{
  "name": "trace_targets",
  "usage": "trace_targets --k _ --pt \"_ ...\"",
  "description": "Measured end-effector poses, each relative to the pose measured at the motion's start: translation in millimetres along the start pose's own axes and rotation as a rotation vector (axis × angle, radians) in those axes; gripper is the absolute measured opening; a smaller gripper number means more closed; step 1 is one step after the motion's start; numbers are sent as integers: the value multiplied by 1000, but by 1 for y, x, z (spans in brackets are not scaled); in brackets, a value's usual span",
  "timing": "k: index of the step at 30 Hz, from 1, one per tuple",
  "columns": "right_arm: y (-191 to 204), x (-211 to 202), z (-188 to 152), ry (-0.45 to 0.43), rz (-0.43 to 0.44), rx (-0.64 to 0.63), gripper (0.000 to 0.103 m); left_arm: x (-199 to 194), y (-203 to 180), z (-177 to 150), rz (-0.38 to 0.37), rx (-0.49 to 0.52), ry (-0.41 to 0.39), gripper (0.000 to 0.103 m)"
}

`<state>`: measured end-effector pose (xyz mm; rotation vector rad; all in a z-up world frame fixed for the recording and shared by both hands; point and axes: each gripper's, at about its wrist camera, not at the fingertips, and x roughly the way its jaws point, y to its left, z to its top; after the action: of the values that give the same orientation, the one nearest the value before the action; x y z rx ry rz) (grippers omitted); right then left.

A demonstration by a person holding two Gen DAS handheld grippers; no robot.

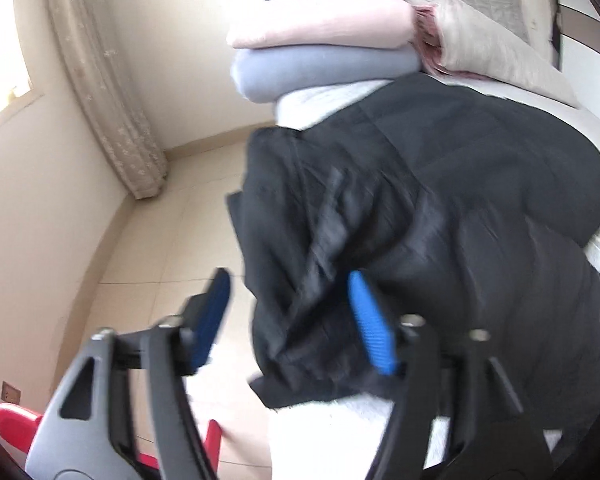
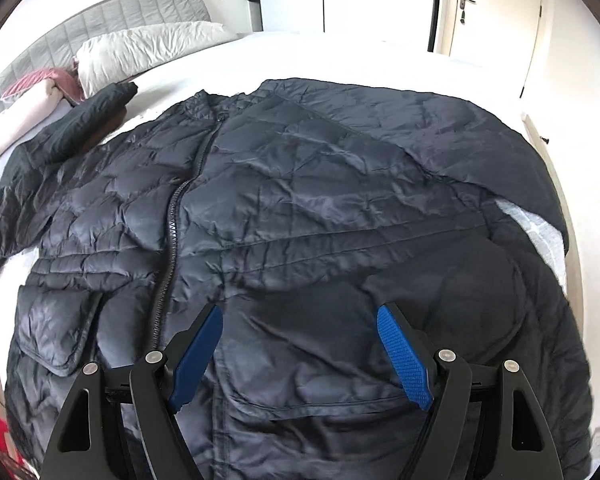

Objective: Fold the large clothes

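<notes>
Your black quilted jacket (image 2: 300, 208) lies front side up across the white bed (image 2: 340, 52), zipper (image 2: 176, 216) closed and running from the collar down toward you. One sleeve (image 2: 76, 124) of the jacket reaches toward the grey headboard (image 2: 100, 24), ending just short of the white pillow (image 2: 148, 48). The opposite sleeve drapes along the jacket's far side, with a patch of bed sheet showing between it and the body. A flap pocket (image 2: 56, 328) sits on the jacket's lower front, beside the zipper.

Your right tool (image 2: 300, 354) hovers over the jacket's lower front, its blue pads (image 2: 404, 360) spread wide and gripping nothing; whether they touch the fabric cannot be told.

Your left tool (image 1: 292, 320) is at the jacket's edge, where the dark cloth (image 1: 420, 208) hangs bunched over the side of the bed. Its jaws stand wide apart: one blue pad (image 1: 370, 324) is against the jacket's folds, the other is out over the tiled floor (image 1: 172, 220), and it has hold of nothing. This view is blurred.

Beyond the jacket, toward the headboard, folded pink and grey bedding (image 1: 324, 44) is stacked on the bed. A beige curtain (image 1: 104, 80) hangs in the room's corner, well apart from the jacket, and something red (image 1: 16, 420) shows low near the floor.
</notes>
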<state>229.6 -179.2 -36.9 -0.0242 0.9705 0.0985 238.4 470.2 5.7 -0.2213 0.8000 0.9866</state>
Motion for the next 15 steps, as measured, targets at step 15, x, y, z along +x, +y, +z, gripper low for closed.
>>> trace_targets --k 15 --pt "-142 -88 -16 -64 123 128 83 -132 -20 -167 -767 345 347 80"
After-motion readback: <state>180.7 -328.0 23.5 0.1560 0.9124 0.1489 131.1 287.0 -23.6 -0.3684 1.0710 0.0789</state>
